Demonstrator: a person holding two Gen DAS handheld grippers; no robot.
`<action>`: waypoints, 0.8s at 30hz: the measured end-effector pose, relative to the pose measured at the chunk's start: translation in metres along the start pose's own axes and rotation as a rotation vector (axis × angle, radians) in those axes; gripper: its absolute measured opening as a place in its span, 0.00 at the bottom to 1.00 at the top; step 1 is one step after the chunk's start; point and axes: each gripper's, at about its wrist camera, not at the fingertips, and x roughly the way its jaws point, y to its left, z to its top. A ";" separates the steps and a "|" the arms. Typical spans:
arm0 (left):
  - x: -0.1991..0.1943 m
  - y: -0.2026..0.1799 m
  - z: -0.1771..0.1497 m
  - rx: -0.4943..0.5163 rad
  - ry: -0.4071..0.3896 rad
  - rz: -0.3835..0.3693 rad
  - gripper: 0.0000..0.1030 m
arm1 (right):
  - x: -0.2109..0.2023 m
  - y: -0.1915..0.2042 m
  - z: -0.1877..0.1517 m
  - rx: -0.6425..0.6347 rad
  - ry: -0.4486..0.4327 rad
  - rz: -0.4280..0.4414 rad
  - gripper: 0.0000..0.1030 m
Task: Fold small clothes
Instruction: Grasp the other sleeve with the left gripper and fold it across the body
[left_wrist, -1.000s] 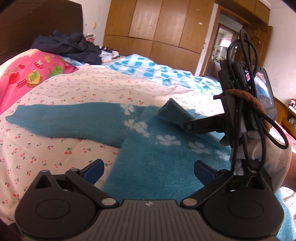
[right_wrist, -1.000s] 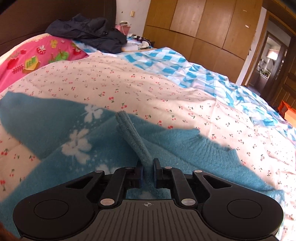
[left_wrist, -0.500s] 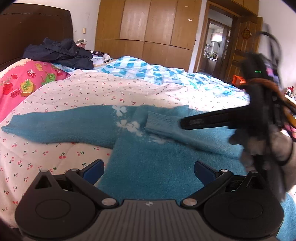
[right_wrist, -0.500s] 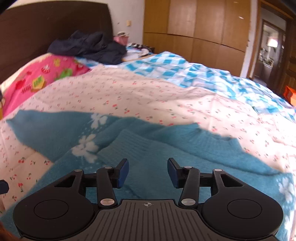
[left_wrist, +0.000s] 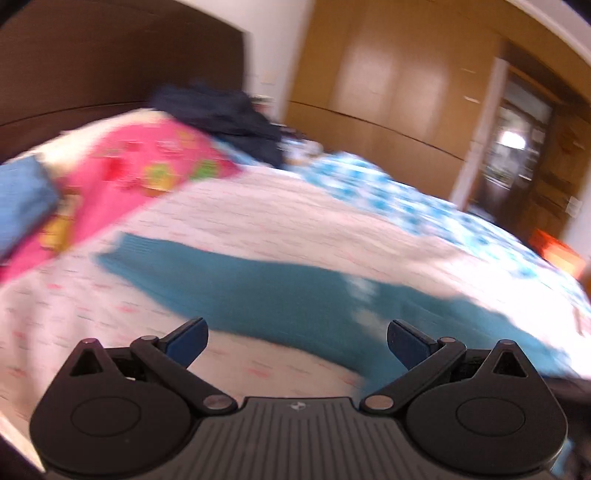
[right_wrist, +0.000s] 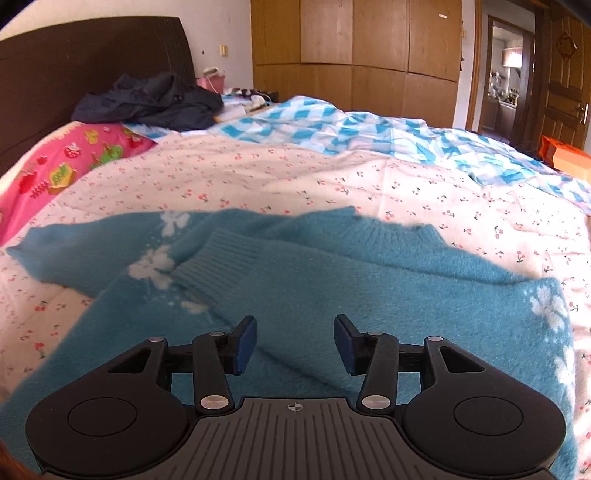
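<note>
A small teal sweater (right_wrist: 369, 280) with white flowers lies flat on the cherry-print bedspread (right_wrist: 295, 173). Its right sleeve (right_wrist: 236, 266) is folded across the chest, cuff toward the left. Its left sleeve (left_wrist: 229, 280) stretches out flat to the left; the left wrist view is blurred. My right gripper (right_wrist: 294, 341) is open and empty, just above the sweater body. My left gripper (left_wrist: 297, 345) is open and empty, near the outstretched sleeve and over the bedspread.
A pink pillow (right_wrist: 74, 162) and a dark jacket (right_wrist: 155, 101) lie by the headboard. A blue checked quilt (right_wrist: 388, 129) covers the far side. A blue folded item (left_wrist: 22, 199) sits at far left. Wooden wardrobes and a doorway stand behind.
My right gripper opened, let go of the right sleeve cuff on the chest and drew back. My left gripper swung left toward the outstretched sleeve; the right gripper left its view.
</note>
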 end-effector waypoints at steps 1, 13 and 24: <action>0.006 0.014 0.004 -0.025 -0.003 0.032 1.00 | -0.004 0.001 -0.003 0.010 -0.003 0.011 0.44; 0.085 0.111 -0.005 -0.436 0.046 0.034 0.75 | -0.017 0.020 -0.019 0.030 0.007 0.078 0.44; 0.143 0.127 0.003 -0.554 -0.001 -0.025 0.75 | -0.007 0.025 -0.025 0.072 0.039 0.088 0.44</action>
